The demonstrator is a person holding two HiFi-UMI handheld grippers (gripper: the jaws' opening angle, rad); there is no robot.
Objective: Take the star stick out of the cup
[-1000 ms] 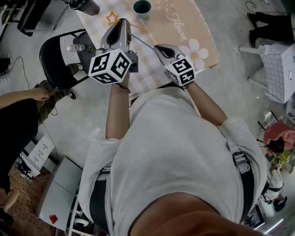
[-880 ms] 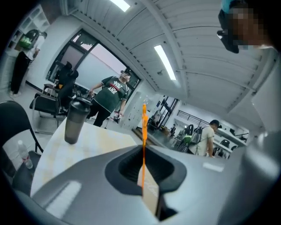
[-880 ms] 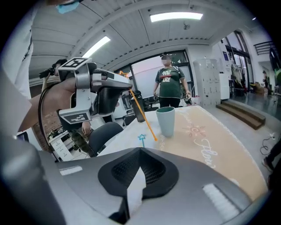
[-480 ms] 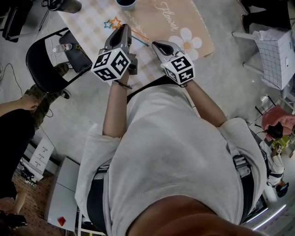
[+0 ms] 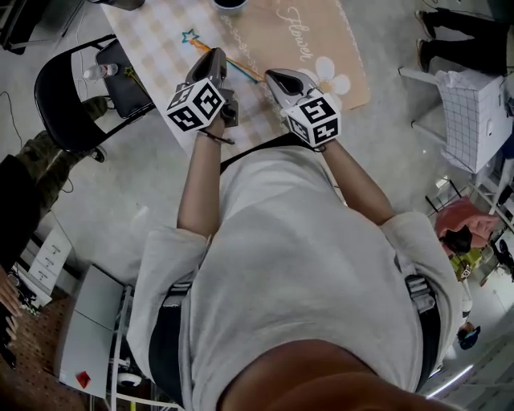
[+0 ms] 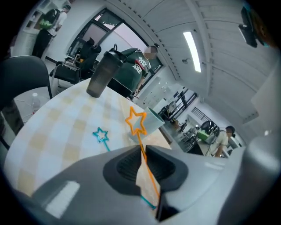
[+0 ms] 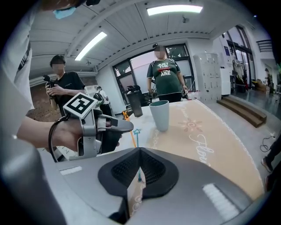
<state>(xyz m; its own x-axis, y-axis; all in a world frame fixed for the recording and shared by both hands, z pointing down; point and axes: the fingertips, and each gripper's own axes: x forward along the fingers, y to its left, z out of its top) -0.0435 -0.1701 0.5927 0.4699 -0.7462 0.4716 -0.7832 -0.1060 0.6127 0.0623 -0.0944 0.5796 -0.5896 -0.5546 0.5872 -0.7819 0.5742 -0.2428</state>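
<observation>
Cup [image 5: 229, 4] now at top edge; left gripper [image 5: 215, 53] opening round star stick [image 6: 141, 145].

The bench [image 5: 250, 120] carries a pale checked cloth [image 6: 61, 127] over its left side, a tan mat [image 5: 321, 48] lettered "Flower" toward its right edge, a teal cup [image 7: 160, 115] where they meet, and a dark shaker bottle [image 6: 101, 74] by the far left corner.

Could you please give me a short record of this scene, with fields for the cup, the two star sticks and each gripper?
cup: upright on the table, no stick showing in it
orange star stick: out of the cup, between the left gripper's jaws
blue star stick: out of the cup, star end low over the checked cloth
left gripper: jaws opening, orange star stick between them
right gripper: shut on the blue star stick's end
</observation>
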